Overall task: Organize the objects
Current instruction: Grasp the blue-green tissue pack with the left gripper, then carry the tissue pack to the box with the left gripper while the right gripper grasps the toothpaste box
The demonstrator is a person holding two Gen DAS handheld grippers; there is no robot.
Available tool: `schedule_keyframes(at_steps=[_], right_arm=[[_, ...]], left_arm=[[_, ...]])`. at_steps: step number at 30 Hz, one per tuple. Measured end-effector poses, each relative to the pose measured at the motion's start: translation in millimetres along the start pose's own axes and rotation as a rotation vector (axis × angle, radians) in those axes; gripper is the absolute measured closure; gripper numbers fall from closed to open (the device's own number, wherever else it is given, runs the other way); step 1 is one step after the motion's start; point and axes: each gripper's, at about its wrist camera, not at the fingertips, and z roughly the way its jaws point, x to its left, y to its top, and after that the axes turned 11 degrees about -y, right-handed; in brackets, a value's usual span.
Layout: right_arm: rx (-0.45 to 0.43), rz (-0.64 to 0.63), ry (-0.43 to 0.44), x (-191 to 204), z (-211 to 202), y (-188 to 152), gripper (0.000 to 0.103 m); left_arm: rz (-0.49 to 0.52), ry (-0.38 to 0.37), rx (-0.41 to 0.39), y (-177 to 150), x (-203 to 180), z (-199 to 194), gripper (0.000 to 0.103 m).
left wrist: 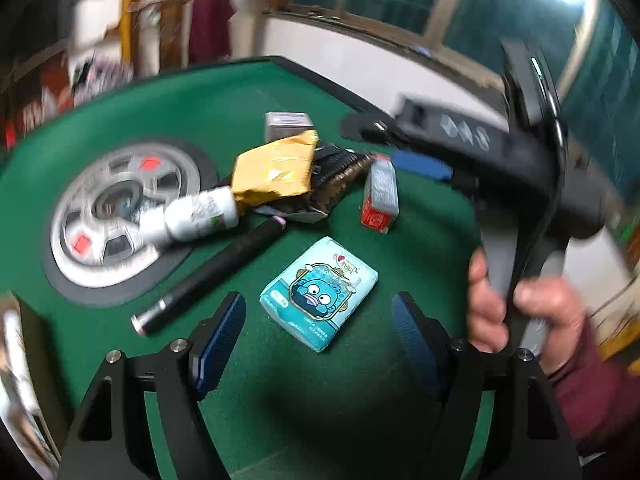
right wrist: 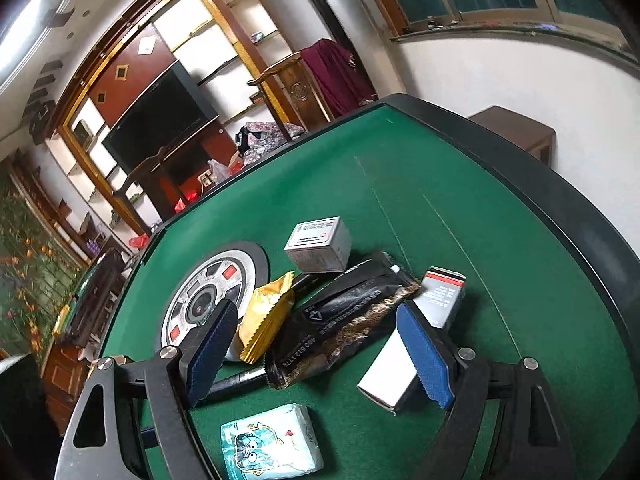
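Observation:
A cluster of small objects lies on the green table (left wrist: 120, 112). A blue tissue pack (left wrist: 319, 292) lies just ahead of my open, empty left gripper (left wrist: 318, 326). Beyond it are a black pen (left wrist: 208, 276), a white bottle (left wrist: 188, 216), a yellow packet (left wrist: 276, 170), a black pouch (left wrist: 336, 176), a red-and-white box (left wrist: 380, 196) and a grey box (left wrist: 288, 125). My right gripper (right wrist: 316, 350) is open over the black pouch (right wrist: 340, 320), beside the yellow packet (right wrist: 266, 316). The red-and-white box (right wrist: 416, 344) lies against its right finger. The tissue pack (right wrist: 270, 444) is below it.
A round silver hub (left wrist: 116, 212) is set in the table's middle, also in the right wrist view (right wrist: 212, 296). The grey box (right wrist: 320, 244) stands behind the pile. The table's black rim (right wrist: 560, 200) curves at the right. Shelves and a television stand beyond.

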Motion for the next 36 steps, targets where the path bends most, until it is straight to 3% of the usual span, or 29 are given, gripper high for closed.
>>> schedule_keyframes(at_steps=[5,7,11,16,18,19,22,25,36], right_arm=[[0.009,0.08,-0.008,-19,1,4,0.017],[0.009,0.104,-0.013,-24,1,6,0.017],[0.019,0.126,-0.01,-29,2,7,0.017],[0.033,0.125,-0.001,-29,4,8,0.016],[0.038,0.128,-0.005,-30,5,8,0.016],[0.042,0.128,-0.012,-30,6,8,0.016],[0.059,0.138,-0.024,-34,10,7,0.016],[0.055,0.139,-0.055,-38,12,7,0.016],[0.096,0.082,-0.154,-46,5,-2,0.016]], left_arm=[[0.234,0.124,0.095,5,-31,37,0.028],[0.279,0.152,0.126,8,-31,53,0.028],[0.299,0.162,0.156,12,-25,73,0.028],[0.25,0.134,0.157,17,-10,81,0.028],[0.232,0.14,0.152,18,-7,80,0.04],[0.219,0.147,0.148,19,-5,78,0.056],[0.149,0.138,0.099,20,5,63,0.08],[0.053,0.11,0.035,18,16,38,0.09],[-0.086,0.133,-0.262,-51,7,-106,0.09]])
